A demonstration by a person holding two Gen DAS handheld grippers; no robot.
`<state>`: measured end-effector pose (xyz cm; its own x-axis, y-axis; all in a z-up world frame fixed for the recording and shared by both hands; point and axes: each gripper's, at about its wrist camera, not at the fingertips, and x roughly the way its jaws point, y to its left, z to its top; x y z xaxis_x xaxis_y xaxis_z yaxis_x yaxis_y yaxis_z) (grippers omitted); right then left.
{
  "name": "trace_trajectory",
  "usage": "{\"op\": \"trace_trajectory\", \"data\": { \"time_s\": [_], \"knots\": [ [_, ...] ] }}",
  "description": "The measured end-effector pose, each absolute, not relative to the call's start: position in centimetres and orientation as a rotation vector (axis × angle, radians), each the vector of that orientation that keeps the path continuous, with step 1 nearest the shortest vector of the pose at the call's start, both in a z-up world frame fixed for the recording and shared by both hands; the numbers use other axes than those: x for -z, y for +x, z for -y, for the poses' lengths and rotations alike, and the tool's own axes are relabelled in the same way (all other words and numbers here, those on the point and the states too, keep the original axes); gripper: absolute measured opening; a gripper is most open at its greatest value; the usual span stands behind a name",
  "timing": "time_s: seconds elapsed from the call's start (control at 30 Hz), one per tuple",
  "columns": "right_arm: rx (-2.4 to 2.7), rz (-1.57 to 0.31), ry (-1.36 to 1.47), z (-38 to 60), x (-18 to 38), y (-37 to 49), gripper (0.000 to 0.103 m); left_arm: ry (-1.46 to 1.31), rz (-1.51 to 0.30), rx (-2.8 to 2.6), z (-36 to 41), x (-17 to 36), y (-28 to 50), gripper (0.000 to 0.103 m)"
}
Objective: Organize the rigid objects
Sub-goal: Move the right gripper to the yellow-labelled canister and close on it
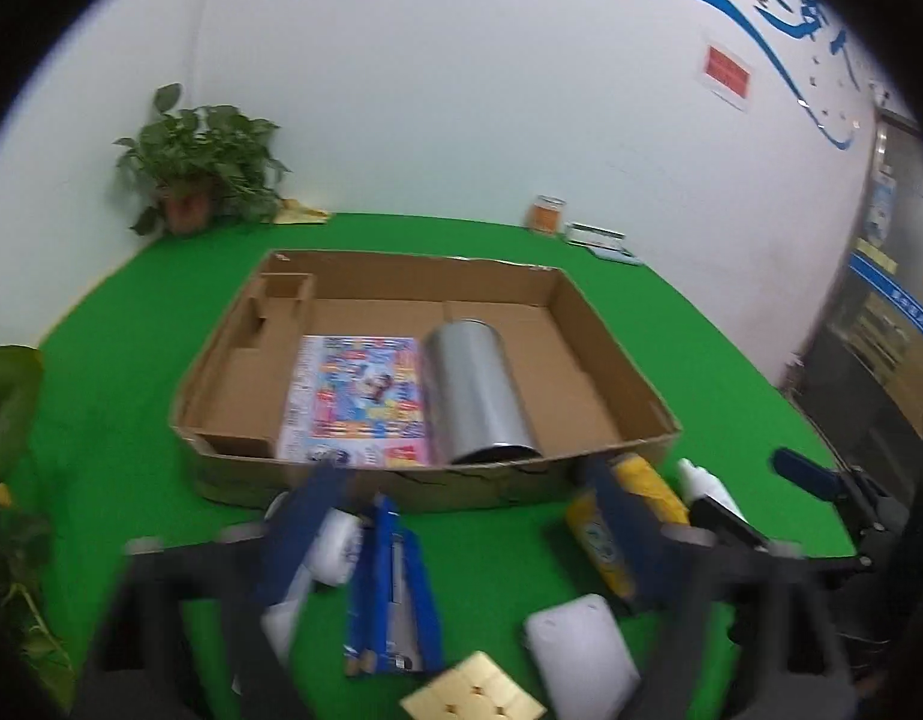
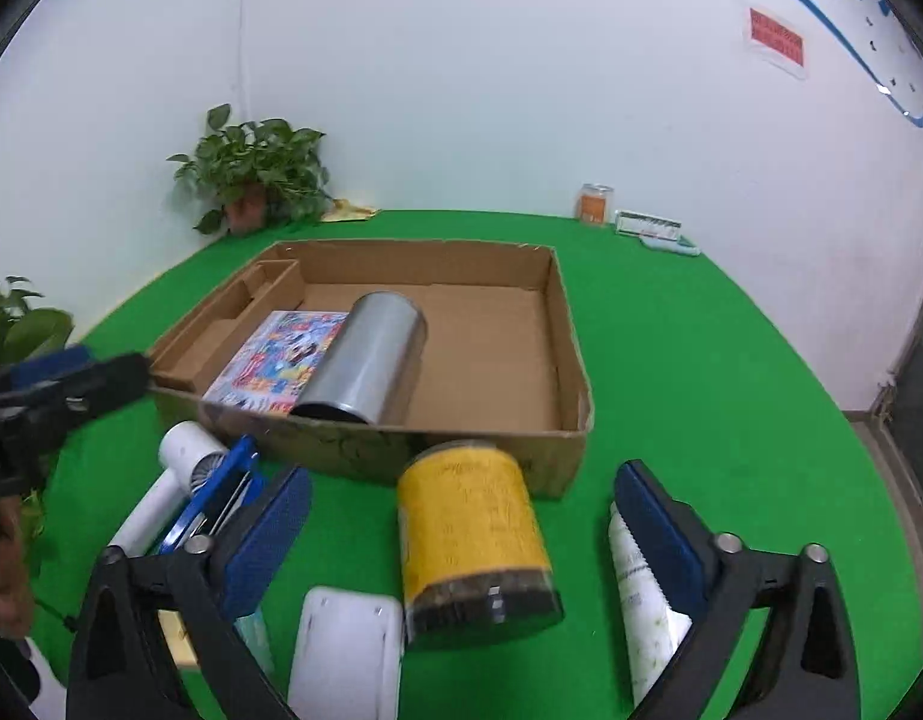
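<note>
A shallow cardboard box lies on the green table. Inside it are a colourful flat pack and a silver cylinder on its side. My left gripper hovers open and blurred before the box's front wall, with nothing between its fingers. Below it lie a blue package, a white round device, a white flat piece and a gold cube. My right gripper is open, its pads on either side of a yellow can without touching it. A white tube lies by its right finger.
A potted plant stands in the far left corner. An orange jar and a small white rack sit by the back wall. More leaves crowd the left edge. The table ends at the right.
</note>
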<state>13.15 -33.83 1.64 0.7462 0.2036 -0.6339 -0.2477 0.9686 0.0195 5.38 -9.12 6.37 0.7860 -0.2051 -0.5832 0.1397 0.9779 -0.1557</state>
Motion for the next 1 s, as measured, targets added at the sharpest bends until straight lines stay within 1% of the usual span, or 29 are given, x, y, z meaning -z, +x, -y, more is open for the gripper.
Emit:
{"op": "trace_trajectory", "data": {
  "time_s": [0.03, 0.07, 0.1, 0.13, 0.17, 0.2, 0.23, 0.27, 0.33, 0.43, 0.53, 0.7, 0.73, 0.77, 0.83, 0.9, 1.0],
  "knots": [
    [-0.247, -0.692, -0.072, 34.1, -1.5, 12.8, 0.049, -0.088, -0.652, 0.193, 9.7, -6.2, 5.0, 0.002],
    [-0.237, -0.706, -0.085, 34.1, -1.0, 12.7, 0.036, -0.079, -0.665, 0.191, 10.0, -6.1, 5.1, 0.004],
    [-0.223, -0.726, -0.095, 34.1, -0.7, 12.6, 0.037, -0.086, -0.659, 0.194, 10.3, -6.0, 5.1, 0.004],
    [-0.212, -0.738, -0.094, 34.4, -0.4, 12.5, 0.04, -0.089, -0.644, 0.193, 10.6, -6.0, 5.0, 0.004],
    [-0.204, -0.737, -0.091, 34.6, -0.3, 12.4, 0.052, -0.087, -0.626, 0.18, 10.8, -6.0, 4.8, 0.013],
    [-0.199, -0.735, -0.092, 34.9, -0.2, 12.2, 0.065, -0.07, -0.621, 0.16, 11.0, -6.2, 4.7, 0.054],
    [-0.206, -0.726, -0.08, 35.1, -0.2, 11.9, 0.093, -0.059, -0.634, 0.154, 11.0, -6.2, 4.6, 0.083],
    [-0.216, -0.711, -0.065, 35.3, -0.3, 11.7, 0.103, -0.065, -0.648, 0.154, 11.0, -6.1, 4.7, 0.101],
    [-0.227, -0.663, -0.058, 35.4, -0.6, 11.3, 0.102, -0.128, -0.634, 0.187, 10.6, -5.8, 4.7, 0.102],
    [-0.26, -0.668, -0.087, 34.9, -0.6, 11.7, 0.102, -0.18, -0.717, 0.214, 10.5, -4.8, 5.9, 0.102],
    [-0.321, -0.745, -0.044, 35.5, 0.2, 12.8, 0.094, -0.23, -0.801, 0.236, 10.5, -3.8, 6.7, 0.102],
    [-0.365, -0.873, 0.105, 38.4, 2.8, 15.4, 0.093, -0.284, -0.918, 0.392, 11.9, -2.3, 8.0, 0.102],
    [-0.39, -0.921, 0.135, 38.8, 3.7, 16.4, 0.089, -0.297, -0.938, 0.418, 12.3, -1.9, 8.4, 0.102],
    [-0.407, -0.966, 0.154, 38.8, 4.6, 17.0, 0.08, -0.31, -0.955, 0.439, 12.6, -1.6, 8.8, 0.102],
    [-0.454, -1.041, 0.185, 38.7, 6.1, 18.3, 0.07, -0.341, -1.0, 0.471, 13.1, -0.7, 9.8, 0.102],
    [-0.471, -1.089, 0.191, 38.3, 7.4, 19.1, 0.073, -0.371, -1.032, 0.486, 13.3, -0.2, 10.6, 0.102],
    [-0.487, -1.097, 0.187, 38.0, 8.0, 19.3, 0.073, -0.396, -1.05, 0.506, 13.8, 0.3, 11.5, 0.102]
  ]
}}
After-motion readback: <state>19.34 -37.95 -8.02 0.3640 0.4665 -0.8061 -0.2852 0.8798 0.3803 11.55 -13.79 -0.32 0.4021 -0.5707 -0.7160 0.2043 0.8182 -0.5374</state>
